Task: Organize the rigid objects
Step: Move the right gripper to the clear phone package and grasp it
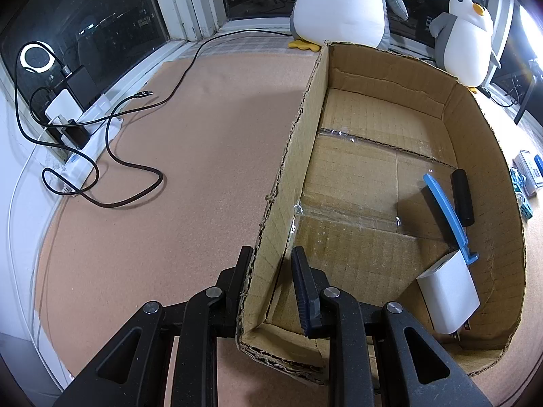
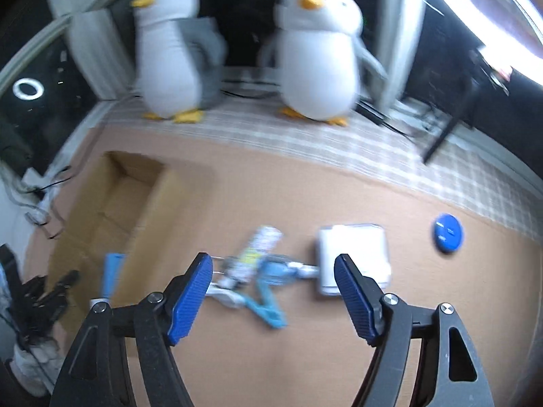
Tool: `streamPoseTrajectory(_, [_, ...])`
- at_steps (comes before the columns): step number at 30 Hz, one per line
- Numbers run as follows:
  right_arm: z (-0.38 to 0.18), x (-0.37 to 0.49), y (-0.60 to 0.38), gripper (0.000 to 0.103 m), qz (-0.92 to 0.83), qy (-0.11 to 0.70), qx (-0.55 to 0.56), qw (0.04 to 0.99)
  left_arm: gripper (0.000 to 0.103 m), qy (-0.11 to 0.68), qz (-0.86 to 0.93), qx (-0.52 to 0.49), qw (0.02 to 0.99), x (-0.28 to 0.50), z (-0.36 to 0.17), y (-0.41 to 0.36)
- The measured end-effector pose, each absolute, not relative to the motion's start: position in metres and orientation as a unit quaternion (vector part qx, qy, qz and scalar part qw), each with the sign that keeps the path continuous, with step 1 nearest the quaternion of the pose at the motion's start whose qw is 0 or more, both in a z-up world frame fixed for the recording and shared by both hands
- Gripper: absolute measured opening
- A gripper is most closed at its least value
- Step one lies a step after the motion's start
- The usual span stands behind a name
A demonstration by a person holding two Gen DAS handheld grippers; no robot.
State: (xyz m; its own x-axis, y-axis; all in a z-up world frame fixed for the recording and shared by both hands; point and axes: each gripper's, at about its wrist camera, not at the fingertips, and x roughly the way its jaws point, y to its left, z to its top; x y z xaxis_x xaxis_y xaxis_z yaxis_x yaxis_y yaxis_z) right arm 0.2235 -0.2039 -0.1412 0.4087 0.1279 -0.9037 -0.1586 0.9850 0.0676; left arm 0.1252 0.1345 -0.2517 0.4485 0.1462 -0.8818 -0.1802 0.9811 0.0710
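Note:
An open cardboard box lies on the cork mat. My left gripper is shut on its left wall near the front corner, one finger outside and one inside. On the box floor lie a white charger, a blue plastic tool and a black cylinder. The blurred right wrist view has my right gripper open and empty above the mat, to the right of the box. Ahead of its fingers lie a light blue clip, a printed packet, a white flat case and a blue round disc.
Two plush penguins stand on the checked cloth at the back by the window. A power strip with chargers and a looping dark cable lie on the mat left of the box. More small items sit right of the box.

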Motion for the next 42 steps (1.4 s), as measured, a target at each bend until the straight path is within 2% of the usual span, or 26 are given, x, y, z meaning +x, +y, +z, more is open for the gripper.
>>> streamPoseTrajectory(7, [-0.169,0.248,-0.266,0.070,0.051,0.576,0.030,0.815,0.024,0.517,0.096,-0.015,0.851,0.125,-0.252,0.135])
streamPoseTrajectory(16, [-0.203,0.271,-0.279,0.072,0.061,0.615,0.061,0.784,0.025,0.517,0.097,-0.014,0.850,0.125,-0.253,0.135])
streamPoseTrajectory(31, [-0.231,0.289,-0.248,0.073,0.029,0.641,-0.047,0.765,0.025,0.518,0.096,-0.012,0.850,0.125,-0.253,0.135])
streamPoseTrajectory(39, [-0.234,0.289,-0.256,0.072,0.002,0.644,-0.051,0.763,0.025,0.518,0.097,-0.012,0.850,0.125,-0.253,0.135])
streamPoseTrajectory(42, [-0.235,0.284,-0.263,0.069,0.004,0.644,-0.041,0.764,0.025,0.518,0.097,-0.012,0.850,0.126,-0.253,0.134])
